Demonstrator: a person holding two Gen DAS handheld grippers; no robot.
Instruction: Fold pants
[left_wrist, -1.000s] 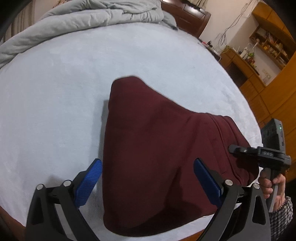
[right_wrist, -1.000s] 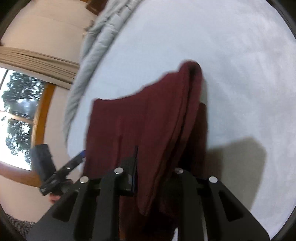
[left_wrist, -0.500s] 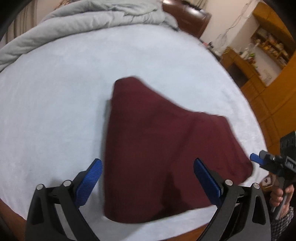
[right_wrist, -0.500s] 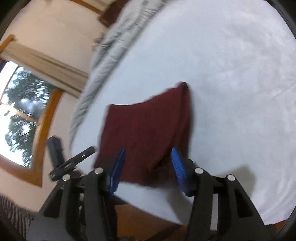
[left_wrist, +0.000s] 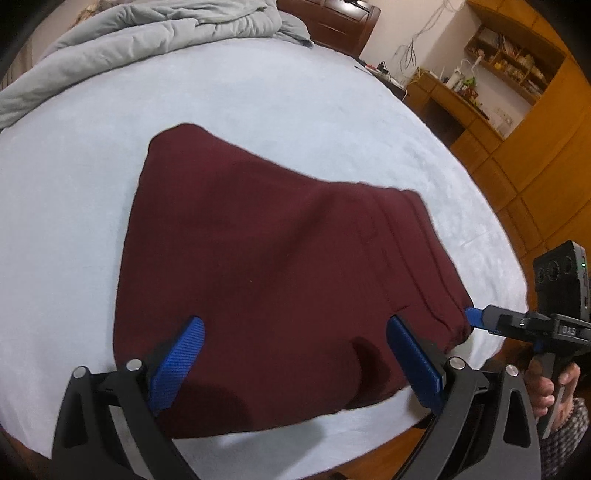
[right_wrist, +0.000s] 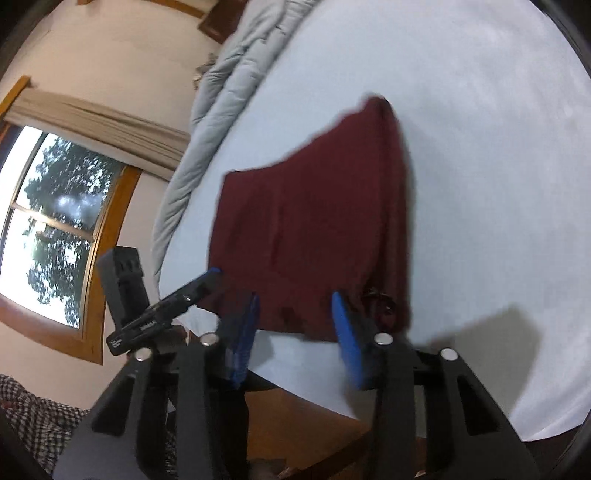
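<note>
The dark red pants (left_wrist: 280, 258) lie folded in a flat wedge on the pale blue bed sheet (left_wrist: 74, 206), near its front edge. My left gripper (left_wrist: 295, 325) hovers wide open over the near edge of the pants, and its pads touch nothing. My right gripper (right_wrist: 295, 299) is at the waistband corner of the pants (right_wrist: 310, 221). Its jaws are closing, with the hem just ahead of the blue pads and no cloth pressed between them. One right fingertip (left_wrist: 476, 317) shows beside the hem.
A crumpled grey duvet (left_wrist: 155, 33) lies along the far side of the bed. Wooden shelves and a desk (left_wrist: 480, 85) stand at the right. A window with a curtain (right_wrist: 55, 206) is on the left. A hand in a checked sleeve (left_wrist: 546, 391) holds the right gripper.
My right gripper has let go of the lifted fold and drawn back to the bed's edge with its jaws apart. The pants now lie flat. The left gripper shifted slightly and stayed open.
</note>
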